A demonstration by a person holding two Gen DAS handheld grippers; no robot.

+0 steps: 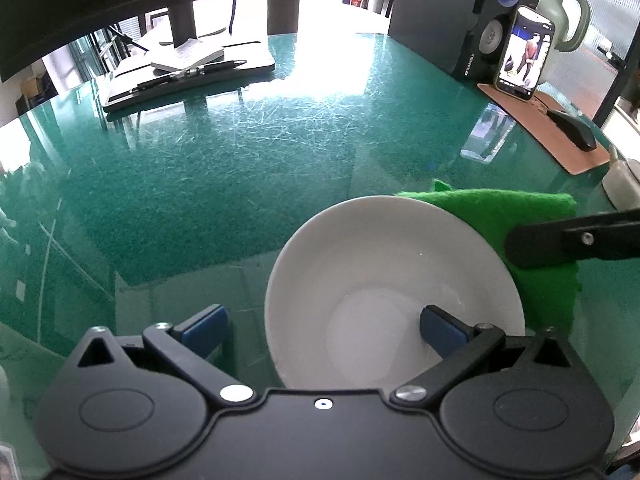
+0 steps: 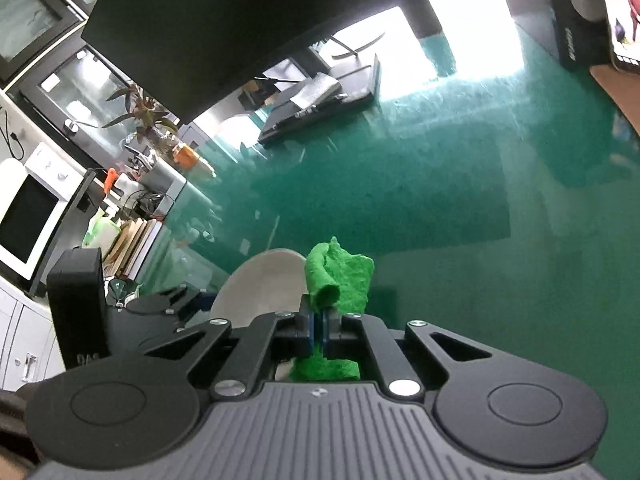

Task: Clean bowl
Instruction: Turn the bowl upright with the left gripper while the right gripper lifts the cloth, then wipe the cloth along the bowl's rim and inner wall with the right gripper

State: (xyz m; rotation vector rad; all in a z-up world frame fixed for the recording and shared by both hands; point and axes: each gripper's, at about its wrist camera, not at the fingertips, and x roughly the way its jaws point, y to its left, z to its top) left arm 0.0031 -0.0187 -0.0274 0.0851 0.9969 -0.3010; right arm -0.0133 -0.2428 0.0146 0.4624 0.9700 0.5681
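A white bowl (image 1: 384, 280) stands on the green glass table, low and right of centre in the left wrist view. My left gripper (image 1: 322, 328) is open; its right finger sits inside the bowl and its left finger outside, so the near rim lies between them. A bright green cloth (image 1: 520, 208) lies past the bowl's right side. My right gripper (image 2: 319, 328) is shut on the green cloth (image 2: 340, 276), which bunches up in front of its pads. The bowl (image 2: 260, 284) shows just left of the cloth in the right wrist view. One right finger (image 1: 568, 240) shows over the cloth.
A closed laptop with a notebook and pen (image 1: 188, 68) lies at the far side. A speaker (image 1: 488, 20), a phone (image 1: 526, 52), a kettle (image 1: 568, 12), and a mouse (image 1: 572, 128) on a brown mat are at the right. Monitor feet stand at the back.
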